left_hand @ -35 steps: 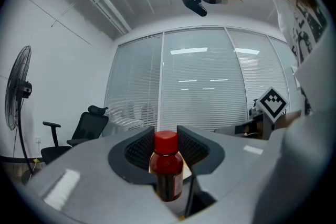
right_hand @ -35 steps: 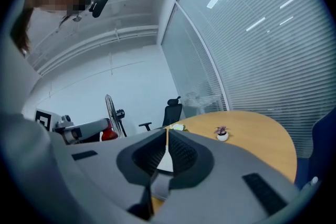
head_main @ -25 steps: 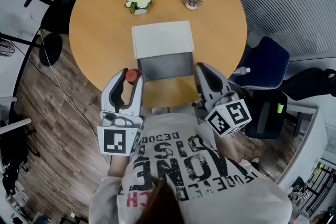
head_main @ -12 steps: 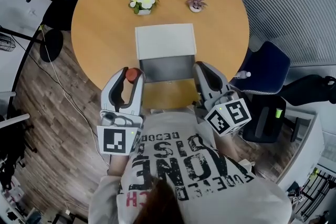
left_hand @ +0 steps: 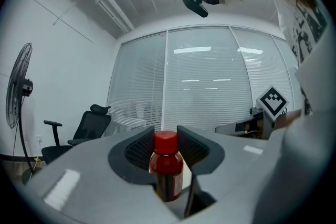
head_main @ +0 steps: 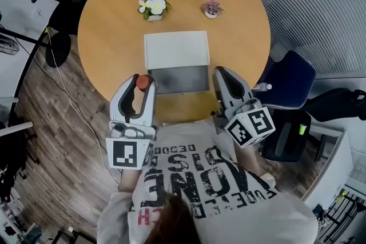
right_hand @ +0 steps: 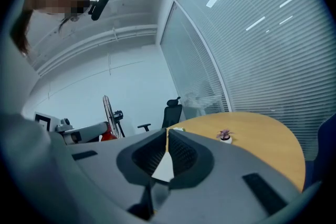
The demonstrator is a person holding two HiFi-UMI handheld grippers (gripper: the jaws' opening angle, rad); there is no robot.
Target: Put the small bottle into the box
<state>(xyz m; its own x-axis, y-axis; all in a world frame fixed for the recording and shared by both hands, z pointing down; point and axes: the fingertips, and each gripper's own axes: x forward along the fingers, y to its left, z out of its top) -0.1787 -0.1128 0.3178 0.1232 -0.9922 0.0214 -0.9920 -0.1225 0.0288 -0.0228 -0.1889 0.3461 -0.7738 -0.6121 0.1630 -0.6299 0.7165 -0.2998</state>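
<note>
The small bottle (head_main: 143, 82), dark brown with a red cap, stands upright between the jaws of my left gripper (head_main: 143, 85), which is shut on it just off the table's near edge. The left gripper view shows the bottle (left_hand: 167, 170) gripped by both ribbed pads. The box (head_main: 178, 79) lies open on the table, grey inside, with its white lid (head_main: 175, 49) folded back; it sits just right of the bottle. My right gripper (head_main: 221, 74) hovers at the box's right front corner, its jaws shut with nothing in them (right_hand: 167, 136).
The round wooden table (head_main: 108, 37) carries a white-flowered pot (head_main: 151, 7) and a small pink plant (head_main: 211, 8) behind the box. A blue chair (head_main: 289, 80) stands at the right and a black office chair (head_main: 63, 14) at the left.
The head view has shifted a little, so the box sits slightly lower in the picture. The right gripper has edged slightly beside the box. The left gripper still holds the bottle in place.
</note>
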